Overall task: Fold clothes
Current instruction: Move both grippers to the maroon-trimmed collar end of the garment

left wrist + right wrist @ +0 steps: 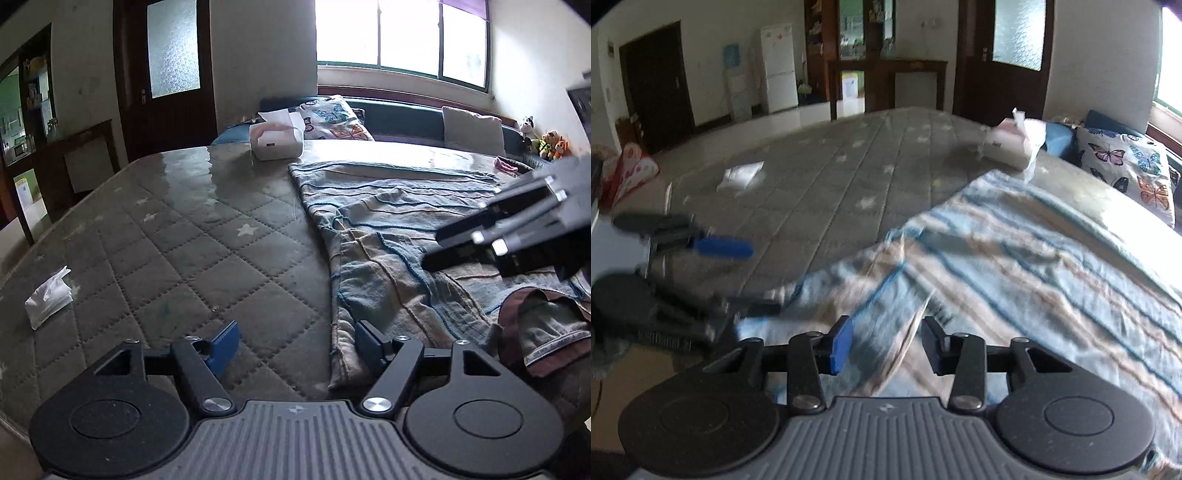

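Observation:
A blue-and-beige striped garment [406, 229] lies spread on the grey quilted mattress [177, 240], its dark red collar [517, 314] at the near right. My left gripper [297, 345] is open low over the mattress. Its right pad [369, 347] sits at the garment's left edge, with only bare mattress between the pads. My right gripper [886, 345] is open over the garment [1015, 266], and a raised fold of cloth runs between its blue pads [840, 345] without being pinched. Each gripper shows in the other's view: the right [439, 247], the left [750, 277].
A white tissue box [277, 142] stands at the mattress's far edge. A crumpled white tissue [48, 295] lies at the near left. A butterfly pillow [332, 116], a white pillow [472, 129] and stuffed toys [546, 142] line the bench under the window.

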Available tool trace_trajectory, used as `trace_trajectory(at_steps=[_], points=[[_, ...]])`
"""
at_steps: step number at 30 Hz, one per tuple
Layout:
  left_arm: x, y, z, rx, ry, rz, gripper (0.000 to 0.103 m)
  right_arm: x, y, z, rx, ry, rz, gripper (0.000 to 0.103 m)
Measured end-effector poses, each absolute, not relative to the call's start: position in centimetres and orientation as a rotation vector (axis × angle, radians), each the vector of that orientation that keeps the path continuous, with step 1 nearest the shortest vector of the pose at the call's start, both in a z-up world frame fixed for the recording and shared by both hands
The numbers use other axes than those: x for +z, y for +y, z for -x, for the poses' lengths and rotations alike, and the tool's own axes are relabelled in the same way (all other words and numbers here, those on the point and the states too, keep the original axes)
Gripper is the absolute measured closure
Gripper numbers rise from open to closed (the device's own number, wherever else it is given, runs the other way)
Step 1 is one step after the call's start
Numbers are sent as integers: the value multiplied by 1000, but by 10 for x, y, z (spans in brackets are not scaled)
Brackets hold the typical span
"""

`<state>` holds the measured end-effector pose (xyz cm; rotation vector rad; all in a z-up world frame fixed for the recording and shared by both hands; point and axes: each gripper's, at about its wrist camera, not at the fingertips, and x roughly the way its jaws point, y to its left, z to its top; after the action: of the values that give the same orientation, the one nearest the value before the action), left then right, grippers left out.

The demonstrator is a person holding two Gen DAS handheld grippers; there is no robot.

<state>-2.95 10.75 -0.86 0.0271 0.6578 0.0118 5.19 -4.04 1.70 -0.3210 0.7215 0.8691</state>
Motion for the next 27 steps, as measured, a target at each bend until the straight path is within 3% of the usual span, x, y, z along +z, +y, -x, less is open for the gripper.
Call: trace_trajectory(at_steps=[3, 12, 27], points=[[-12, 109, 26, 21, 665, -25, 19, 19, -29, -61, 896, 722, 304, 72], [-11, 110, 21, 35, 658, -37, 0, 1, -9, -74, 892, 760, 353, 72], [-4, 102, 6, 65, 656, -56, 0, 4, -29, -15, 986, 721, 506, 71]])
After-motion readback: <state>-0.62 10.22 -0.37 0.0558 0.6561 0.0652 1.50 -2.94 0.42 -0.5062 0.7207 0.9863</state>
